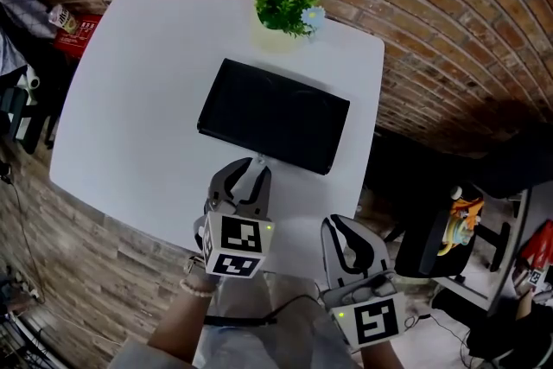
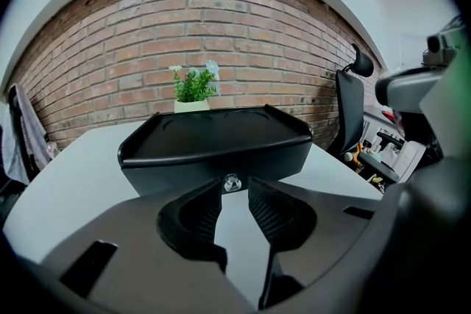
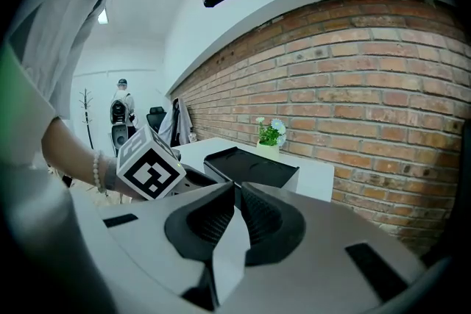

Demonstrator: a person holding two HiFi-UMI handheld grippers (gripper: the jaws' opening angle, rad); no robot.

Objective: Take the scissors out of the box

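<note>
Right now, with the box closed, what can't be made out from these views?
Scissors: in no view; the shut black box hides its contents.
Whether the left gripper touches the knob: left gripper view foreshortens it; head view, gripper covers it.
Red object: head view, too small to identify.

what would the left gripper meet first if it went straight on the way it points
The small clear knob on the front wall of the black box. It sits right at the open jaw tips of the left gripper, apparently untouched, though depth is hard to judge.
</note>
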